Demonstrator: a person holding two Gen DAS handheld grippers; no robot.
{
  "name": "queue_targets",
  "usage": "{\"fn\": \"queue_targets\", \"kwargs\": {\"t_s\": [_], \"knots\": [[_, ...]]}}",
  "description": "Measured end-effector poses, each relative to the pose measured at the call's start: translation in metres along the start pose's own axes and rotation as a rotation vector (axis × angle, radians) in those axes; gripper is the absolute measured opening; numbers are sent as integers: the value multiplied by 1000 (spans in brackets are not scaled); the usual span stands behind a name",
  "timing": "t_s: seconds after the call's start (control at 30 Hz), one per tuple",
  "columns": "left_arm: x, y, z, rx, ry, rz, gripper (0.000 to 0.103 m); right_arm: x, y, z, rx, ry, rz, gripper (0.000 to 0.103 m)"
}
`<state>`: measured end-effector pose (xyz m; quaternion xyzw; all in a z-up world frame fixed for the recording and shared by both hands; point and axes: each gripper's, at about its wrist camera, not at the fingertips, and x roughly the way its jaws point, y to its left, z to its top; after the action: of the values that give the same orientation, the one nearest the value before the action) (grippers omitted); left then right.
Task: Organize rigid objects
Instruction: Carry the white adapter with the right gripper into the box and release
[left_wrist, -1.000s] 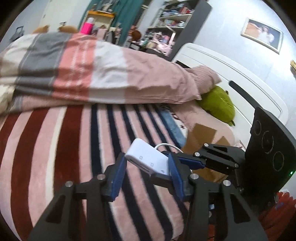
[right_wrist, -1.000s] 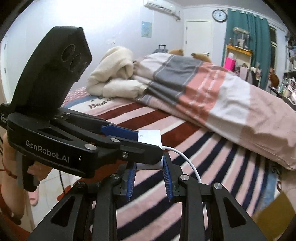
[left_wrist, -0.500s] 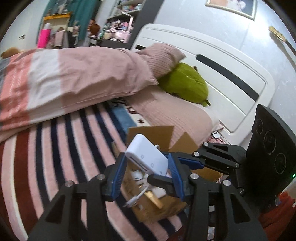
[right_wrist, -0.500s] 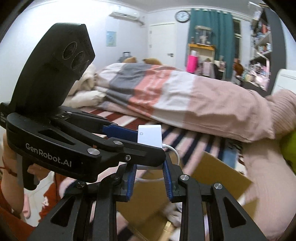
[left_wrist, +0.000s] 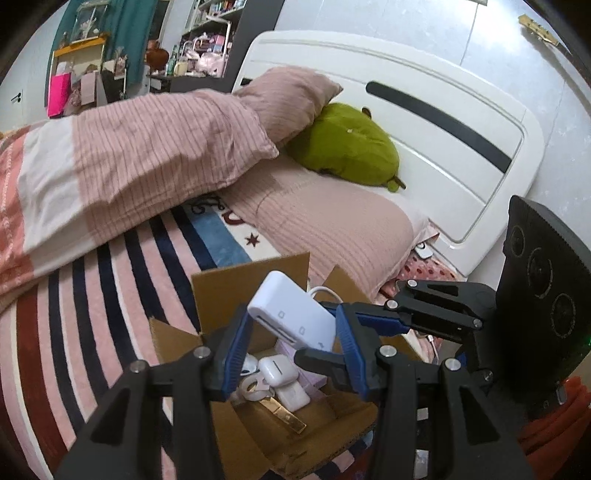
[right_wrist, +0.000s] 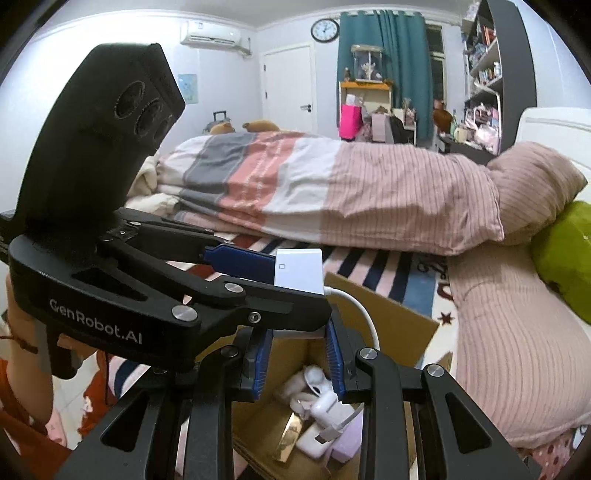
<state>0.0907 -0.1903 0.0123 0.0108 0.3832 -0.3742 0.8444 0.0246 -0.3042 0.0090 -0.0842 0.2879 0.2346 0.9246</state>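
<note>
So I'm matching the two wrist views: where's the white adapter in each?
Left wrist: white adapter low centre, between the blue pads, above the cardboard box.
Right wrist: white adapter centre, beside the left gripper's blue pad.
Shared landmark: green plush.

White adapter (left_wrist: 291, 317), brown cardboard box (left_wrist: 236, 291), green plush (left_wrist: 347, 147), pink/navy striped blanket (left_wrist: 92, 295)
</note>
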Motion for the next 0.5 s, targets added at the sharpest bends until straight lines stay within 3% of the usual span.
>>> {"fn": "queue_targets", "kwargs": {"t_s": [0.1,0.13,0.17,0.23,0.33,0.37,0.5], "knots": [[11,6,-5,-15,34,11,44,9,0,-7,6,32,-3,23],[13,8,-6,-20,42,19,50,13,-1,-9,11,49,-2,23],[15,10,-8,-28,49,33,64,17,-2,-11,20,68,-6,23],[14,13,-11,-40,39,63,77,26,-5,-13,41,106,-17,28],[9,17,-14,-40,28,77,81,31,-9,-15,75,138,-24,46],[6,18,-15,-45,23,86,86,32,-10,-15,84,142,-22,48],[-10,26,-20,-68,-16,127,89,32,-9,-12,89,150,-35,50]]}}
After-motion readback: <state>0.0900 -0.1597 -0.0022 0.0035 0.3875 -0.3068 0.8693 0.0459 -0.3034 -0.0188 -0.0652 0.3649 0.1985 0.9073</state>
